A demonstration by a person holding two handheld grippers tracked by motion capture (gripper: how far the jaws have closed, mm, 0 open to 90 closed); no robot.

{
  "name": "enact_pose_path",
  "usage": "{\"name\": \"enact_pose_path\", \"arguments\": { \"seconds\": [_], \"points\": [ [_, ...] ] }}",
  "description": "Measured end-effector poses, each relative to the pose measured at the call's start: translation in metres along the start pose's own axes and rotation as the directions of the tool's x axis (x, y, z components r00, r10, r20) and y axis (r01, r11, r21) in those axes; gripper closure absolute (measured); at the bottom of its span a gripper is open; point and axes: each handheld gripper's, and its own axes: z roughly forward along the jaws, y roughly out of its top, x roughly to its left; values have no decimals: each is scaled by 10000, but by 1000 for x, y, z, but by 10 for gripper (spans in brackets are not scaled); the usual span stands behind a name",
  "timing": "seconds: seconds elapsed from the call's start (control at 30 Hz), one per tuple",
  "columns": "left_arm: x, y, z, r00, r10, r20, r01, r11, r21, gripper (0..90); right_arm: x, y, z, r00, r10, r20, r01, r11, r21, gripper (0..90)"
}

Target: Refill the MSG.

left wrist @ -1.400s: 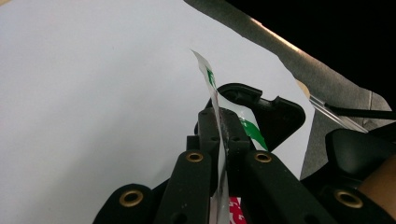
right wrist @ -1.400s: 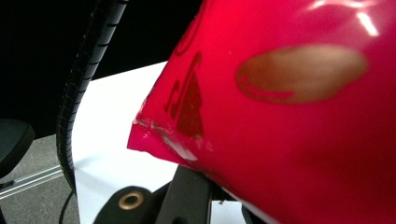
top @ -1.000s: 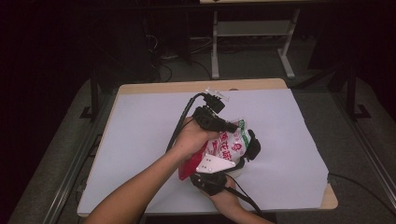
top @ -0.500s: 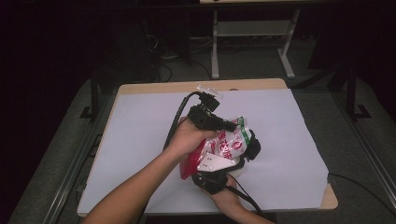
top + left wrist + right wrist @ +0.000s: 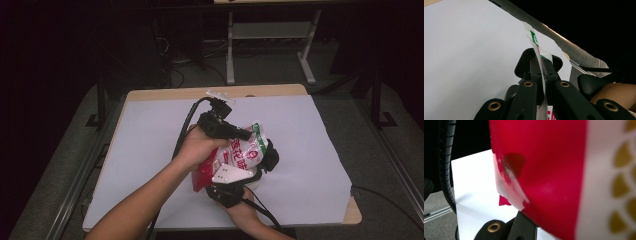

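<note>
Left hand-held gripper: its two black jaws are pressed together on the thin flat edge of a snack bag; the film runs up between them and stands clear above the tips, showing a green mark.

Right hand-held gripper: it sits under the bag at the near end, with its grey plate on top. In the right gripper view the red film hangs close over the lens and hides the jaw tips, so I cannot tell how far apart they are or whether they hold anything.

Hands: the left hand wraps its gripper from the left; the right hand comes in from the near edge.

Bag, place: it is held between the two grippers, over the middle of the table, near its front. Whether its underside touches the white sheet I cannot tell.

Bag, lie: its long axis seems to run from the red end, near the person, up and away to the white and green end on the far right.

Handling, judged: light, soft and crinkly, with slick film that could slide from a loose pinch. The flat sealed edges are the best places to take hold; the puffed middle would give and may crush what is inside.

Cable: it loops from the left gripper toward the far edge.
</note>
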Motion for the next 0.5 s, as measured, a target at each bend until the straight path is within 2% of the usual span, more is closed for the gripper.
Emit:
{"name": "enact_pose_path", "arguments": {
  "seconds": [0.23, 0.5],
  "points": [
    [0, 0, -7, 10000, 6, -20, -7, 10000, -87, 899, -2, 0, -1, 9999, 125, -11, -125, 9999, 55, 900],
    [-3, -1, -17, 9997, -42, 233, 50, 9994, -346, 898, -4, 1, -1, 9998, 160, 80, -160, 9999, -32, 900]
  ]
}}
